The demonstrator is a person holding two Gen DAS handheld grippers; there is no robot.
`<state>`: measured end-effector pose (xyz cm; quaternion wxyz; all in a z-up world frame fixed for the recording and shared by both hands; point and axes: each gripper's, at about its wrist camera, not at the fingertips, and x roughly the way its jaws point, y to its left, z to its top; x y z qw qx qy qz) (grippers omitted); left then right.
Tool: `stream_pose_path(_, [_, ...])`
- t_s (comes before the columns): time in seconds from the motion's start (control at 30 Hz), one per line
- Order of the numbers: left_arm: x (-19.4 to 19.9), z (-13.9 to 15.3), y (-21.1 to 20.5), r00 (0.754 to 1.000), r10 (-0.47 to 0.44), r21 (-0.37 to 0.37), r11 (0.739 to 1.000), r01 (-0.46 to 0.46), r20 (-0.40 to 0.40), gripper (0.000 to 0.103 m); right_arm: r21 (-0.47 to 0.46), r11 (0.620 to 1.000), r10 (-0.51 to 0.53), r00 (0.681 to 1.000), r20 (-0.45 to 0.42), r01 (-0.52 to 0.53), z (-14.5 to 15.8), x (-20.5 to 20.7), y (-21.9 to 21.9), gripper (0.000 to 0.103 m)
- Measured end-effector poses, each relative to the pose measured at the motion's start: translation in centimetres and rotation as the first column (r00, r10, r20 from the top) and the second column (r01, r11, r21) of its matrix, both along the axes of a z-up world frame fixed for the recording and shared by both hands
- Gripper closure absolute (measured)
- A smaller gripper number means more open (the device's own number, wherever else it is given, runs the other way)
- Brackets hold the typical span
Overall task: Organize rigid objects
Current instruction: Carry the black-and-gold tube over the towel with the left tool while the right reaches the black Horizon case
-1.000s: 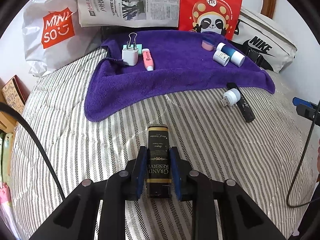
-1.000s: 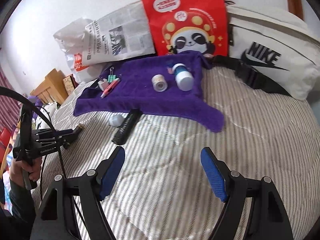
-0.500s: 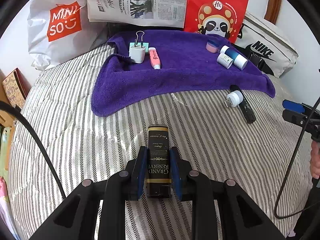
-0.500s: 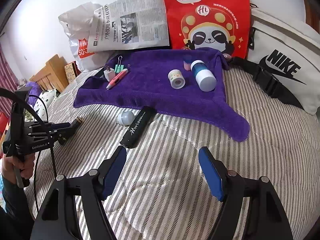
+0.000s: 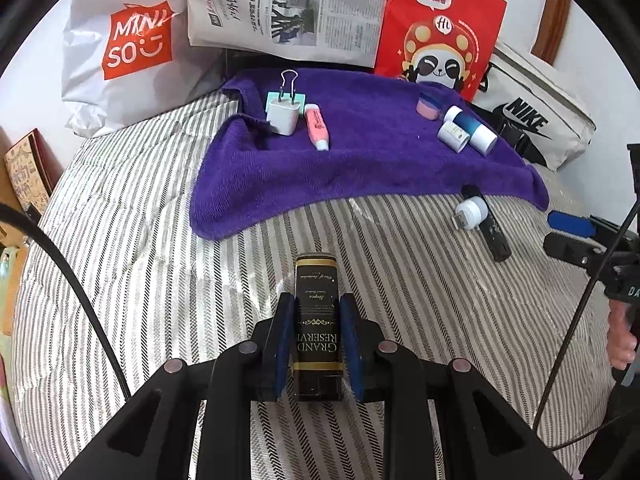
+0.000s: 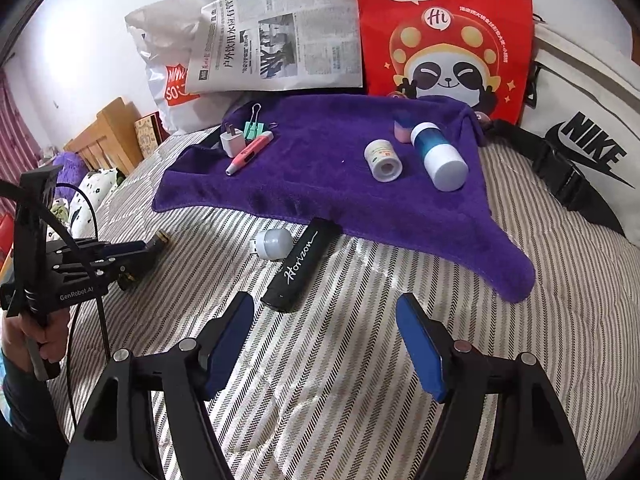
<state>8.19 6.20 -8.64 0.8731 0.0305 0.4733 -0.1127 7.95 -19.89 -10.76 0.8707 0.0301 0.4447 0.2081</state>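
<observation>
My left gripper (image 5: 316, 312) is shut on a black box with gold lettering (image 5: 317, 320) and holds it above the striped bedspread. It also shows at the left of the right wrist view as the left gripper (image 6: 148, 246). My right gripper (image 6: 324, 308) stands open over the bedspread with nothing between its pads. Just ahead of its left finger lie a black Horizon case (image 6: 302, 268) and a white USB light (image 6: 272, 242). On the purple towel (image 6: 328, 200) rest a white charger plug (image 6: 232, 142), a pink highlighter (image 6: 250, 154), a tape roll (image 6: 383, 160) and a blue-white bottle (image 6: 438, 156).
A green binder clip (image 6: 254, 128) and a small pink jar (image 6: 402, 128) also lie on the towel. Behind it stand a white Miniso bag (image 5: 120, 52), a newspaper (image 5: 288, 4), a red panda bag (image 5: 440, 28) and a white Nike bag (image 6: 580, 128). A hand (image 6: 36, 340) grips the left handle.
My right gripper has moved closer to the black case and the towel, and its jaws have narrowed a little. The left gripper still holds the black box, nearly in place.
</observation>
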Motion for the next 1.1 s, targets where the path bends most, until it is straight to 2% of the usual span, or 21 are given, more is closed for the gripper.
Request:
stream_pose_path(0.3, [1.4, 2.0, 0.2, 1.000, -0.013, -0.051, 0.999, 0.014, 0.021, 0.081, -0.022, 0.999, 0.041, 0.999, -0.017, -0.042, -0.5, 1.5, 1.7, 0.035])
stream_pose_path(0.53, [4.2, 4.6, -0.3, 0.998, -0.033, -0.033, 0.999, 0.035, 0.056, 0.081, -0.104, 0.991, 0.080, 0.997, -0.017, -0.082, -1.2, 3.0, 4.1, 0.044])
stream_pose_path(0.67, [6.5, 5.8, -1.2, 0.996, -0.051, -0.032, 0.998, 0.053, 0.067, 0.081, -0.104, 0.990, 0.098, 0.995, -0.018, -0.100, -1.6, 3.6, 5.0, 0.046])
stream_pose_path(0.7, [7.1, 6.0, -1.5, 0.996, -0.054, -0.028, 0.998, 0.056, 0.065, 0.081, -0.109, 0.989, 0.099, 0.995, -0.019, -0.101, -1.8, 3.7, 5.2, 0.047])
stream_pose_path(0.77, [8.6, 6.3, -2.5, 0.995, -0.076, -0.017, 0.997, 0.078, 0.062, 0.081, -0.122, 0.986, 0.110, 0.993, -0.029, -0.113, -2.5, 3.7, 5.4, 0.057])
stream_pose_path(0.9, [11.6, 6.3, -3.9, 0.993, -0.116, -0.028, 0.993, 0.117, 0.038, 0.081, -0.127, 0.984, 0.122, 0.993, -0.005, -0.121, -2.6, 3.3, 5.3, 0.058])
stream_pose_path(1.1, [14.7, 5.1, -5.3, 0.993, -0.118, -0.035, 0.992, 0.119, 0.008, 0.081, -0.133, 0.981, 0.142, 0.990, 0.011, -0.139, -2.7, 2.9, 4.7, 0.066])
